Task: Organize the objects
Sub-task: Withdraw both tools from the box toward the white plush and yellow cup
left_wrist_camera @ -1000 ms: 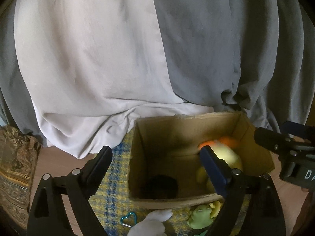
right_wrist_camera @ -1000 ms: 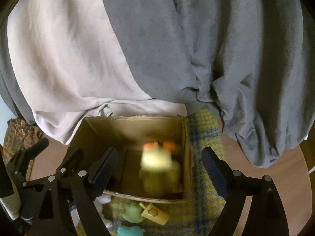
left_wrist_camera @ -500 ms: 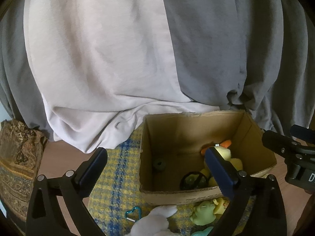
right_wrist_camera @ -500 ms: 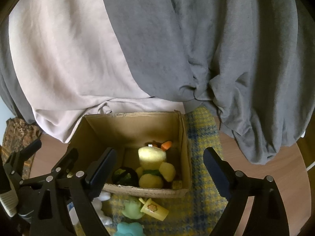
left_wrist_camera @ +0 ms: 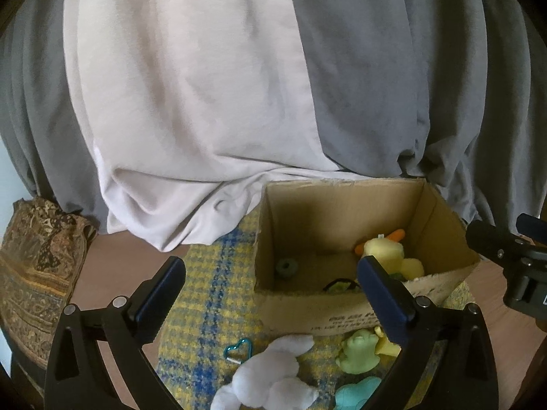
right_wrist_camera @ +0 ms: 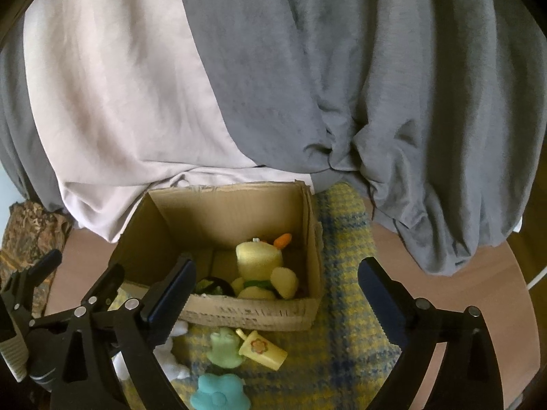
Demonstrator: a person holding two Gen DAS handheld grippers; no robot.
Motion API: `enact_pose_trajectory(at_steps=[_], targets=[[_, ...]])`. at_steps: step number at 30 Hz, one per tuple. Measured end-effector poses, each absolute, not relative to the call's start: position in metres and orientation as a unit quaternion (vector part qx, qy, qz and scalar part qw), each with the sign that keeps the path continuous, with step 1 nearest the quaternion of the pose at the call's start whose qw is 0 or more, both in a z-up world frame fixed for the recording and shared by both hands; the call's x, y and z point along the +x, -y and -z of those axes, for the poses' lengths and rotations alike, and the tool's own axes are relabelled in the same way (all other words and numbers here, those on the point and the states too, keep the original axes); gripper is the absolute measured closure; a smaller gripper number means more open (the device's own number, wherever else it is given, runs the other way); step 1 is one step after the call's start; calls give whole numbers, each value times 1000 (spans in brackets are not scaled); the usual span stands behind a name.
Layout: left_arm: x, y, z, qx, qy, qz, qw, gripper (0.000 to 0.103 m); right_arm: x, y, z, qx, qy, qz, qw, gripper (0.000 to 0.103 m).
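From the left wrist view, a folded brown patterned cloth (left_wrist_camera: 37, 273) lies at the left edge of the round wooden table (left_wrist_camera: 116, 259); next comes the yellow and blue checked woollen mat (left_wrist_camera: 205, 300), and on it the open brown cardboard box (left_wrist_camera: 294, 311), its rear wall against the hanging white and grey drapes (left_wrist_camera: 205, 102). The left gripper (left_wrist_camera: 270, 294) stands with its jaws spread wide and nothing between them; the right gripper (right_wrist_camera: 275, 290) has its jaws opening, likewise empty.

Inside the box, toward its right wall, sits one yellow plush duck (right_wrist_camera: 259, 263) with an orange beak, upright and leaning on the corner; left of it lie a dark ring-shaped object (right_wrist_camera: 212, 285) and one small green wheel-like piece (left_wrist_camera: 286, 267); the box's left half is otherwise bare floor.

In front of the box, on the mat, lie one teal heart-shaped clip (left_wrist_camera: 237, 350), one white plush toy (left_wrist_camera: 270, 376), one pale green squishy figure (right_wrist_camera: 224, 346), one yellow toy cup with a flower (right_wrist_camera: 263, 350) tipped on its side and touching the green figure, and one teal flower-shaped squishy (right_wrist_camera: 218, 393); bare table shows right of the mat.
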State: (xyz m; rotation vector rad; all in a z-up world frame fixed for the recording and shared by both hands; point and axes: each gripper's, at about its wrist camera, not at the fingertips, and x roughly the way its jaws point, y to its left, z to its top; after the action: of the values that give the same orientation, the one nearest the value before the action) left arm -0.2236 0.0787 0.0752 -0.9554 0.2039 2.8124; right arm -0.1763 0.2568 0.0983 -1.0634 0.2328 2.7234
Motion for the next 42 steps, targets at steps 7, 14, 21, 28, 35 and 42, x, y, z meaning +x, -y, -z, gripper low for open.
enact_pose_trajectory(at_steps=[7, 14, 21, 28, 35, 42], targets=[[-207, -69, -71, -318, -54, -944, 75, 1, -162, -252, -95, -357, -81, -925, 104, 7], [-195, -63, -66, -315, -55, -945, 67, 1, -146, -247, -91, -351, -85, -927, 102, 7], [-187, -52, -54, -323, -42, -944, 54, 1, -138, -242, -82, -349, -89, -927, 104, 7], [-181, -45, -42, -328, -43, -943, 48, 1, -134, -236, -70, -355, -88, -925, 105, 7], [-175, -42, -28, -330, -51, -942, 42, 1, -131, -240, -52, -365, -100, -919, 109, 7], [-174, -44, -7, -345, -55, -936, 39, 1, -129, -240, -30, -383, -102, -912, 110, 7]])
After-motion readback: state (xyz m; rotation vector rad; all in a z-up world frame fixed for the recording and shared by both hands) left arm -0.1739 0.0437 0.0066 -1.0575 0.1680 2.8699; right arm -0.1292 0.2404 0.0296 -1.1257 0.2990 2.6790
